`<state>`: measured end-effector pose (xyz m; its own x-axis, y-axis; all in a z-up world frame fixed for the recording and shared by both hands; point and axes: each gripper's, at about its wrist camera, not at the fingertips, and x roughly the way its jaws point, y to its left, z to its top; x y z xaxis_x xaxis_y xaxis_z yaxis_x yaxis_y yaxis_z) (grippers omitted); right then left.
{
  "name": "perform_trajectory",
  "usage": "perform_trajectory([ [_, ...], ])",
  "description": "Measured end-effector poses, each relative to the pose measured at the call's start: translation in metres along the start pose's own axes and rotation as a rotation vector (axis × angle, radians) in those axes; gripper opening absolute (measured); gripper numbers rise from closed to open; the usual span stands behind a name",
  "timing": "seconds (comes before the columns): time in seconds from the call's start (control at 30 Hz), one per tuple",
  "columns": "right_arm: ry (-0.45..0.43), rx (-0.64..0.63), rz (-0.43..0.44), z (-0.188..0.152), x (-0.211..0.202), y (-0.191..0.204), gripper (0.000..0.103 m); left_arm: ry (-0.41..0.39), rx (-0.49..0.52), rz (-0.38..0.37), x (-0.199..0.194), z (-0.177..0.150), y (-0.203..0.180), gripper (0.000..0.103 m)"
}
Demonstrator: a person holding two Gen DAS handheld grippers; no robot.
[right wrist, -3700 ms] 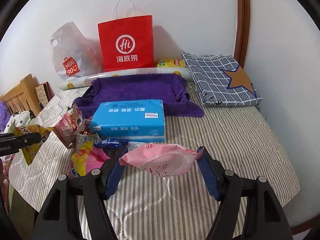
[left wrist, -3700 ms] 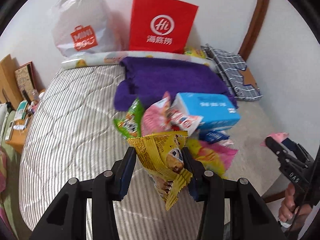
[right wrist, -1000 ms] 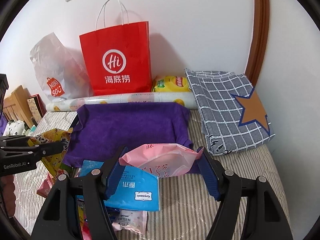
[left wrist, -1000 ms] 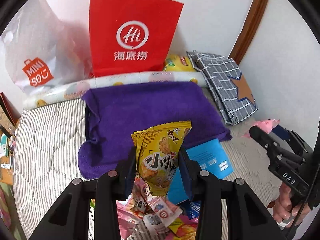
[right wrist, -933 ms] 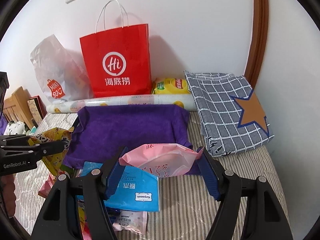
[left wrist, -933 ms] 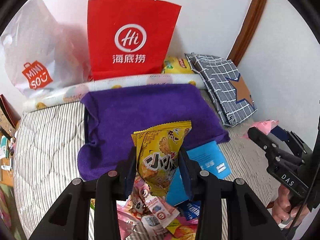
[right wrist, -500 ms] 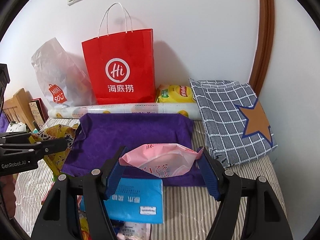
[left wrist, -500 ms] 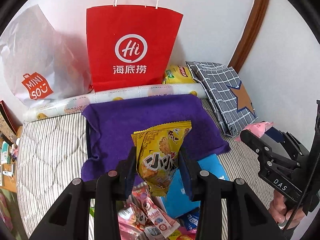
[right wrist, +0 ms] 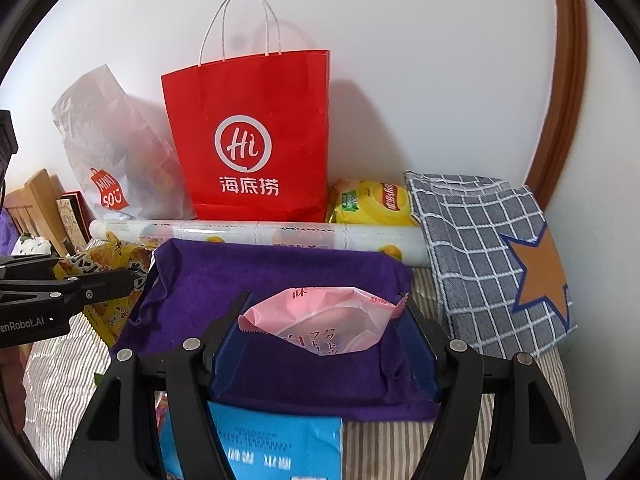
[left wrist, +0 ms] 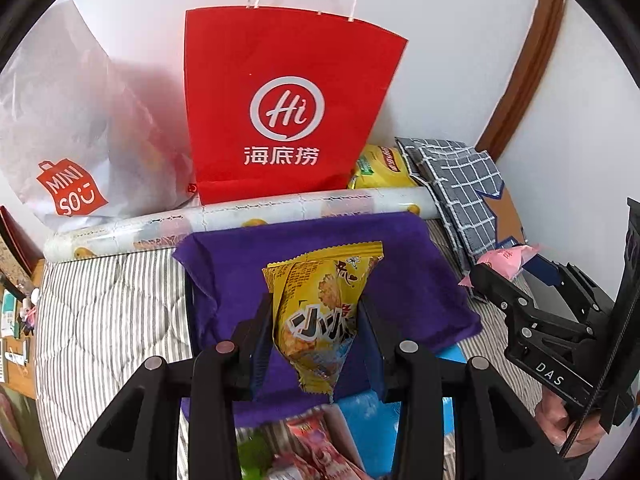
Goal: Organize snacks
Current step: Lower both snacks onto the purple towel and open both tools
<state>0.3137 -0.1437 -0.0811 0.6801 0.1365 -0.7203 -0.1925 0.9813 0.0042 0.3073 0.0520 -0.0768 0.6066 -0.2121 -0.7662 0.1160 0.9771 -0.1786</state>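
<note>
Jaws clenched on yellow packet [left wrist: 320,312] and pink packet [right wrist: 324,320] (blue pack [right wrist: 256,444] half hidden).

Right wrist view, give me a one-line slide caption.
Right gripper holds a pink snack packet above a purple towel, facing a red paper bag.

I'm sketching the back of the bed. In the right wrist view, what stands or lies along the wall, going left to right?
White plastic bag → red paper bag → yellow chip bag → checked cloth with a star.
</note>
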Motion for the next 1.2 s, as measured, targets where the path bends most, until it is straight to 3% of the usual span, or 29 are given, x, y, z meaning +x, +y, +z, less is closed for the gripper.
perform_trajectory([
  [0.43, 0.060, -0.006, 0.025, 0.016, 0.053, -0.005, 0.070, 0.018, -0.010, 0.028, 0.043, 0.023, 0.020, 0.037],
  [0.93, 0.187, -0.007, 0.050, 0.017, 0.140, -0.024, 0.070, 0.139, -0.053, 0.077, 0.125, 0.030, 0.055, 0.037],
  [1.2, 0.242, -0.027, 0.080, 0.012, 0.170, -0.017, 0.070, 0.184, -0.070, 0.092, 0.145, 0.025, 0.069, 0.037],
])
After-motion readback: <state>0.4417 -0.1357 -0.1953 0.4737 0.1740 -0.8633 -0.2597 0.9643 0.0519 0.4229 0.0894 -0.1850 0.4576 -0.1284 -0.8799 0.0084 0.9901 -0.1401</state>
